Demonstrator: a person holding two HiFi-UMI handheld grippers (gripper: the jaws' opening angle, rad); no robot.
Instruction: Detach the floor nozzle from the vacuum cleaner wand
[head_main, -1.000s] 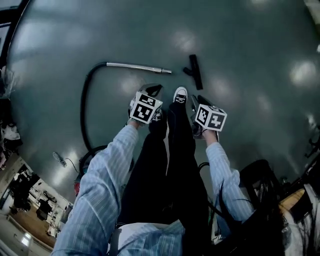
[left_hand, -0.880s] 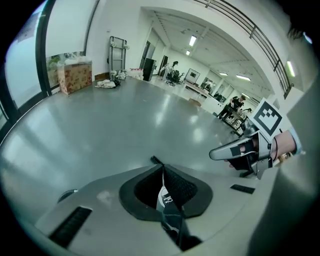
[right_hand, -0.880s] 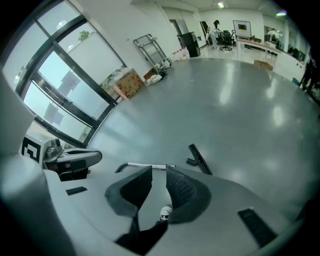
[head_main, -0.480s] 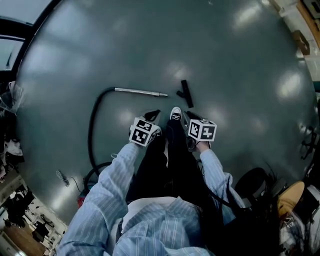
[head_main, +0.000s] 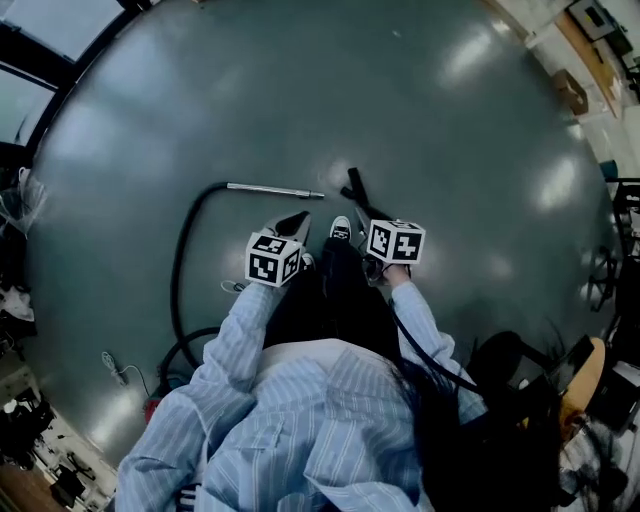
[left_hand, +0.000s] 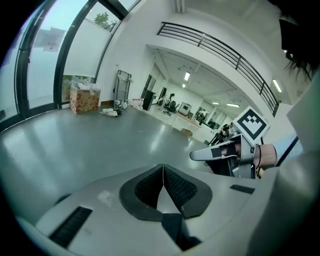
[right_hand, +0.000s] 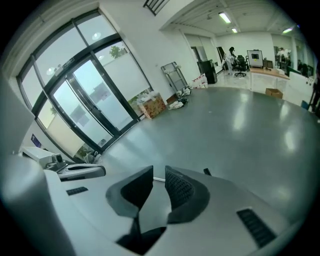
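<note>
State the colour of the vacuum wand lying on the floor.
Shiny silver; the wand shows best in the head view.

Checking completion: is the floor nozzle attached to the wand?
No, the floor nozzle lies apart from the wand, not touching its end.

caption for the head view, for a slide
Detached floor nozzle lies on the grey floor, apart from the metal wand, hose curving back toward the standing person.
</note>
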